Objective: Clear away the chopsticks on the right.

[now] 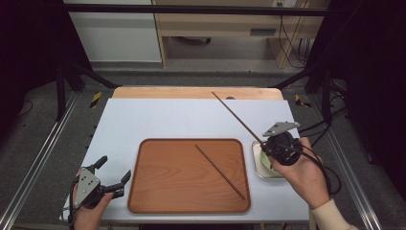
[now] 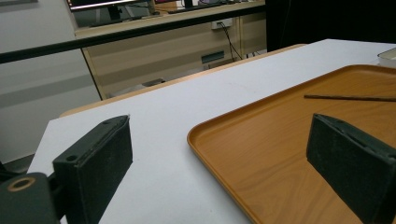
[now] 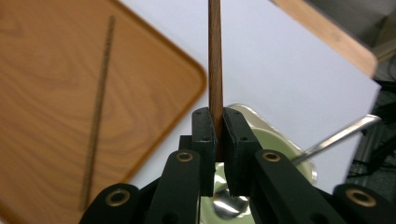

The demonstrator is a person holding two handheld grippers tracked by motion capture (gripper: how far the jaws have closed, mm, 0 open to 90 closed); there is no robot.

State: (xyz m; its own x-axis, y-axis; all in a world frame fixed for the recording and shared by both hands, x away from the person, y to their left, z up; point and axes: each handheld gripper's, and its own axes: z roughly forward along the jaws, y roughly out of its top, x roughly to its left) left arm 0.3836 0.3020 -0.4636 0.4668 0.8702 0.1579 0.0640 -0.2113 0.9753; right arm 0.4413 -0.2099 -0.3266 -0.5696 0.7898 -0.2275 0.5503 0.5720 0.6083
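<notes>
My right gripper (image 1: 265, 144) is shut on a thin brown chopstick (image 1: 237, 117), held in the air and slanting away toward the table's far edge. In the right gripper view the chopstick (image 3: 215, 60) rises straight up from between the closed pads (image 3: 208, 129). A second chopstick (image 1: 220, 172) lies diagonally on the wooden tray (image 1: 158, 191), also seen as a chopstick (image 3: 97, 112) on the tray (image 3: 42, 65) and as a chopstick (image 2: 350, 98) on the tray (image 2: 261, 149). My left gripper (image 1: 114, 168) rests open at the table's near left corner, its pads (image 2: 100, 163) wide apart with nothing between them.
A small dish (image 1: 261, 165) sits just right of the tray, under my right hand; it shows as a shiny dish (image 3: 275, 140) with a metal handle (image 3: 341, 133) sticking out. The white tabletop (image 1: 167, 120) stretches beyond the tray. Dark frame posts stand at both sides.
</notes>
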